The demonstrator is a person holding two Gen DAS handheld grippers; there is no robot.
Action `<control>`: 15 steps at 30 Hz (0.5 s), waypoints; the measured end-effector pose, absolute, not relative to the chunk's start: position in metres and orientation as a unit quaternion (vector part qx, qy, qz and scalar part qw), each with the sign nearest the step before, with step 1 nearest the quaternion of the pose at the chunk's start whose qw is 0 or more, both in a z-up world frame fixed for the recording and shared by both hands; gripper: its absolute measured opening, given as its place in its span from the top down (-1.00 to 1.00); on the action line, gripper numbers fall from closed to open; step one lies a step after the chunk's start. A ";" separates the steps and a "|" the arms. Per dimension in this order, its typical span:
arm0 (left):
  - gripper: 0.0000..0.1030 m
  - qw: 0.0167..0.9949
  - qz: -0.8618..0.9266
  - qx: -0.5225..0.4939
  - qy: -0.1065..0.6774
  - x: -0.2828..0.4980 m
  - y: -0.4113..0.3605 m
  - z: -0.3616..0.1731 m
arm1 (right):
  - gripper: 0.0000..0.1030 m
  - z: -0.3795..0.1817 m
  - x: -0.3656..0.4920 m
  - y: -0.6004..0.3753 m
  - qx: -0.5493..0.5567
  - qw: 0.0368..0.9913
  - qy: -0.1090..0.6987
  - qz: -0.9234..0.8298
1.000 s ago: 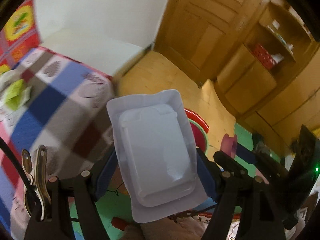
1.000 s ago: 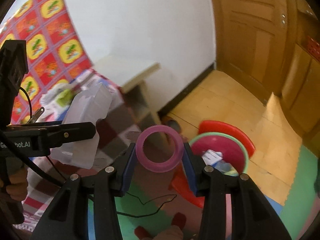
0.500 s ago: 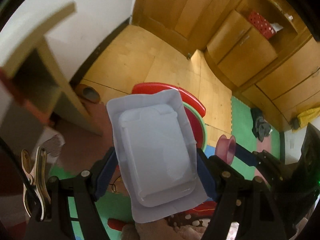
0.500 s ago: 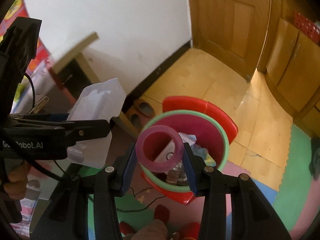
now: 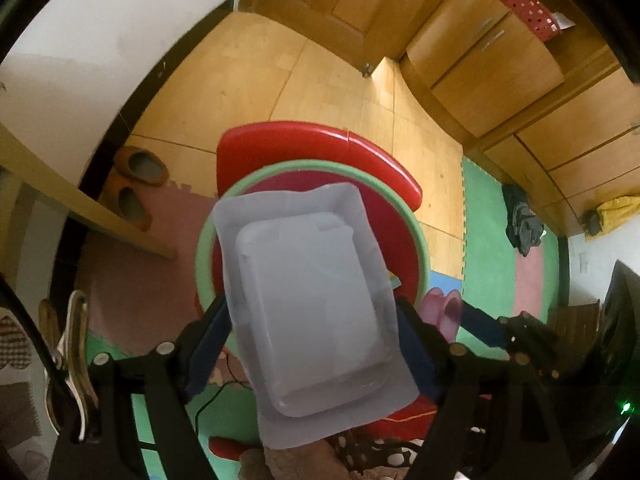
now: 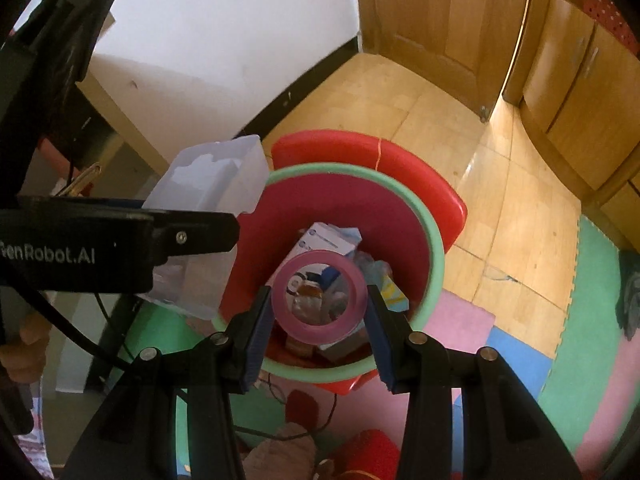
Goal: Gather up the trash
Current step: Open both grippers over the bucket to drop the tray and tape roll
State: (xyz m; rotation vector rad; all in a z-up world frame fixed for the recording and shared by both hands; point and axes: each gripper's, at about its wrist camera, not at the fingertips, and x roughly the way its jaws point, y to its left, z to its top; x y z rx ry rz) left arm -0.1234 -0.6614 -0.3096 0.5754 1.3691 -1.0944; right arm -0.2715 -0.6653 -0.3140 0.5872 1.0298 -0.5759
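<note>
Left gripper (image 5: 312, 344) pinches a translucent rectangular plastic tray (image 5: 308, 304) — right gripper (image 6: 318, 320) clamps a glossy pink ring (image 6: 319, 297).

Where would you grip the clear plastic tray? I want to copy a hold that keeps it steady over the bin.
Across its two long side walls near one end, fingers coming from that short end, as the left gripper does: the clear plastic tray is rectangular, with flat parallel sides and a flared rim.

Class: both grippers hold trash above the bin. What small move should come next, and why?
Probably open the right gripper: its pink ring hangs directly over the bin, so it should drop in. The left gripper's plastic tray sits nearer the rim.
</note>
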 end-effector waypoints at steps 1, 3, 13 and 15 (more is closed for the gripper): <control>-0.64 0.603 -0.473 0.248 0.592 -0.122 -0.662 -0.310 | 0.12 -0.317 -0.272 -0.666 0.275 0.789 0.480 -0.267; -0.65 0.603 -0.473 0.250 0.592 -0.124 -0.667 -0.314 | 0.12 -0.321 -0.273 -0.668 0.276 0.787 0.482 -0.268; -0.65 0.608 -0.468 0.242 0.594 -0.119 -0.668 -0.320 | 0.12 -0.328 -0.271 -0.671 0.280 0.785 0.483 -0.268; -0.65 0.608 -0.467 0.241 0.596 -0.116 -0.666 -0.318 | 0.11 -0.327 -0.271 -0.671 0.281 0.786 0.482 -0.266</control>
